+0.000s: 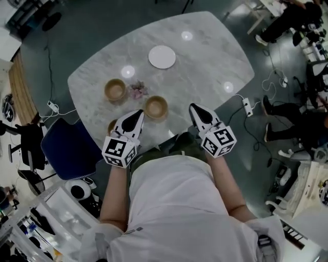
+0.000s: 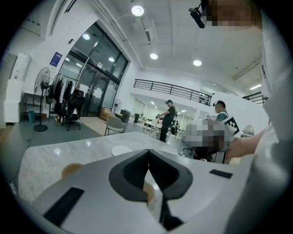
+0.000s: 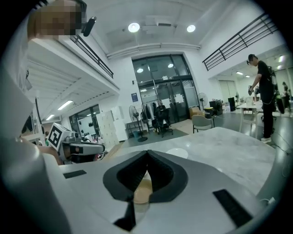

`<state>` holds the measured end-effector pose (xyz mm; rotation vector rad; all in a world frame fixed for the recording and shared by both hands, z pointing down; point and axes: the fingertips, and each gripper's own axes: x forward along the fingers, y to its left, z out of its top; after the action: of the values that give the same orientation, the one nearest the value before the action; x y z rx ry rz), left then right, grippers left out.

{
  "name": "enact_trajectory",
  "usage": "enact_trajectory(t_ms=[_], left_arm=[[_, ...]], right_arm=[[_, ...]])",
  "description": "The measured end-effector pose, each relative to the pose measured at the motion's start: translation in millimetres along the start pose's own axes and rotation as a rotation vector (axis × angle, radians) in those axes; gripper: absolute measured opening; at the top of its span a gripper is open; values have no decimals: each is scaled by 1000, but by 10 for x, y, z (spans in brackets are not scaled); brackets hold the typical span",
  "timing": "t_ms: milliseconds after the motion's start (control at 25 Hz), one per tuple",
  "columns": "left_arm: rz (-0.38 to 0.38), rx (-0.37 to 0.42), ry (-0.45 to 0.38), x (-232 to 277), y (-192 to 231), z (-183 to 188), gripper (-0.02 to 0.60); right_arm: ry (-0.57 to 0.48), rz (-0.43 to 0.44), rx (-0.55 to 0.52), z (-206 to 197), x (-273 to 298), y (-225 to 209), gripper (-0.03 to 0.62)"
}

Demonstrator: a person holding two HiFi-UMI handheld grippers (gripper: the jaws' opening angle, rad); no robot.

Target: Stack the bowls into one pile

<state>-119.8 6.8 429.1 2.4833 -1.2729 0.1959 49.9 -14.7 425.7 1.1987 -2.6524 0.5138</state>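
No stacking was done yet: the middle bowl [image 1: 156, 107], a second bowl [image 1: 115, 90] at its 10 o'clock and a third bowl [image 1: 112, 125] at its 8 o'clock sat apart on the surface [image 1: 205, 61], while the left hand-held gripper [image 1: 137, 113] and the right hand-held gripper [image 1: 195, 108] hovered closed and empty.

Bright, even light from round ceiling lights [image 2: 137, 10], glaring as white spots on the marble tabletop [image 1: 205, 56]. Gripper views are pretty fisheyed (black corners too), foreground soft.
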Motion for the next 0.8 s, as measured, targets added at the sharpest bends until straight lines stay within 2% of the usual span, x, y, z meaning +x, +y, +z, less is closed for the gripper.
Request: enact_trajectory(t_ms=[480, 800], left_arm=[[318, -137, 29, -75, 485, -274, 2], [525, -221, 96, -248, 550, -665, 2]], right_arm=[[164, 305, -66, 2, 855, -51, 9], [255, 505, -104, -90, 1190, 102, 9]])
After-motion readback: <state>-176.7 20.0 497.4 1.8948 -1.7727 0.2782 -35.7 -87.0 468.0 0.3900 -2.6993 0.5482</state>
